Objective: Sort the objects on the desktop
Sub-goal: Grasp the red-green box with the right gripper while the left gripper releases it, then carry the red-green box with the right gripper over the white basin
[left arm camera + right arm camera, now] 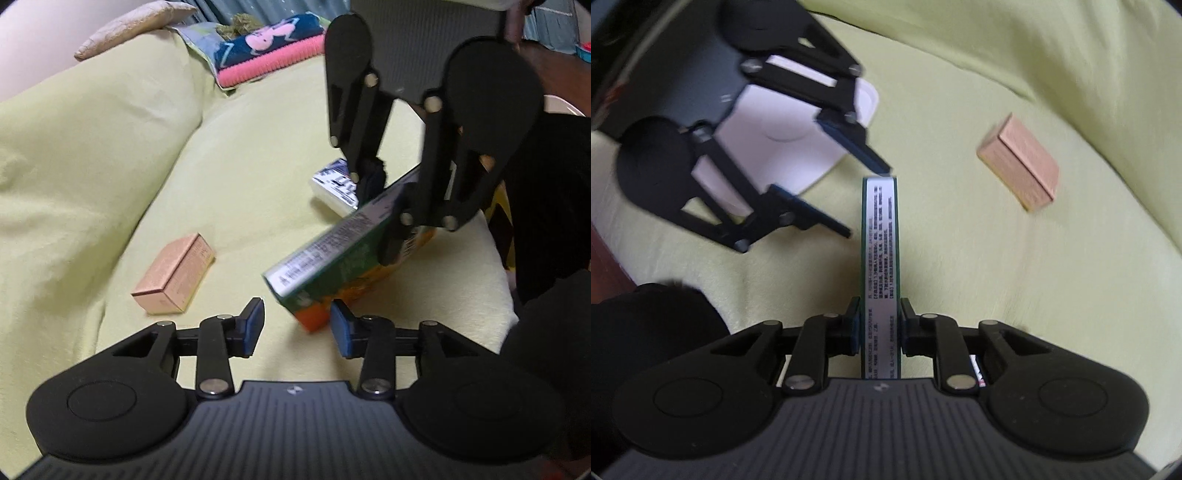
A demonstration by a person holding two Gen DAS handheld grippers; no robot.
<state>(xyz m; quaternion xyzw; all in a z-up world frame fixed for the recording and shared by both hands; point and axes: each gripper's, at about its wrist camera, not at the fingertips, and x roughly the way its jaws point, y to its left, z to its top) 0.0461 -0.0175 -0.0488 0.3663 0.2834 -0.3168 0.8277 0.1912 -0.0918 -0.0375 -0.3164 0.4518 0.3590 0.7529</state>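
Observation:
A flat green and orange box (332,254) hangs tilted above the yellow-green cover, with my right gripper (384,206) shut on its upper end. In the right wrist view that box (880,240) runs straight ahead, its narrow printed edge clamped in my right gripper (880,319). My left gripper (297,326) is open, and the box's lower corner hovers just beyond its right pad (341,330). The right wrist view shows the left gripper (862,201) open beside the box's far end. A pink box (173,277) (1019,166) lies flat to the side. A white and blue pack (332,184) lies behind the held box.
A white tray (783,147) rests on the cover under the left gripper. Folded pink and blue cloths (266,51) and a beige pillow (133,26) sit at the back. A raised cushion (74,147) bounds the left side. A dark sleeve (646,332) is near the bottom left.

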